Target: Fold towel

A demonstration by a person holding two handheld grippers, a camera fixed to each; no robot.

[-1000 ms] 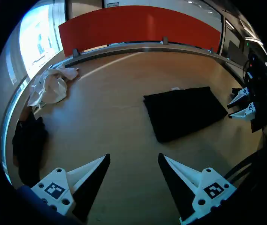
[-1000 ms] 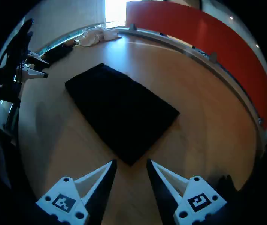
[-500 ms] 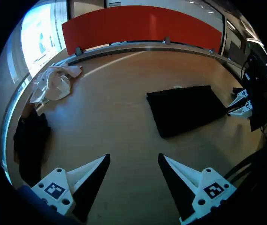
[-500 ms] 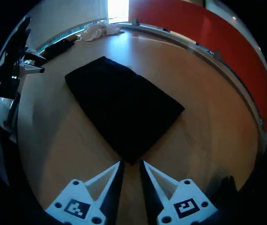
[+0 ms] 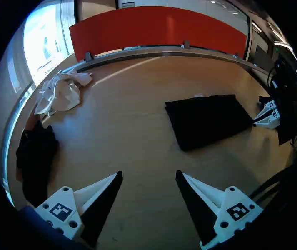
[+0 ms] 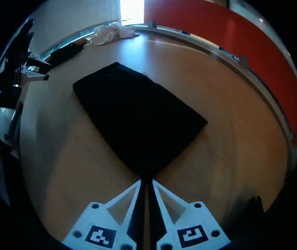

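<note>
Black towel [image 6: 140,121] runs away from your right gripper [image 6: 146,181], jaws pinched on its near corner. Your left gripper [image 5: 148,172] hangs farther off, jaws open.

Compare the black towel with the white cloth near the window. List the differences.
The black rectangular towel is dark; the crumpled white cloth is pale. The towel lies spread flat; the cloth is bunched in a heap. The towel sits mid-table; the cloth lies at the edge by the window. The right gripper has its jaws closed on the towel's corner; nothing touches the cloth. Both rest on the wooden table.
</note>
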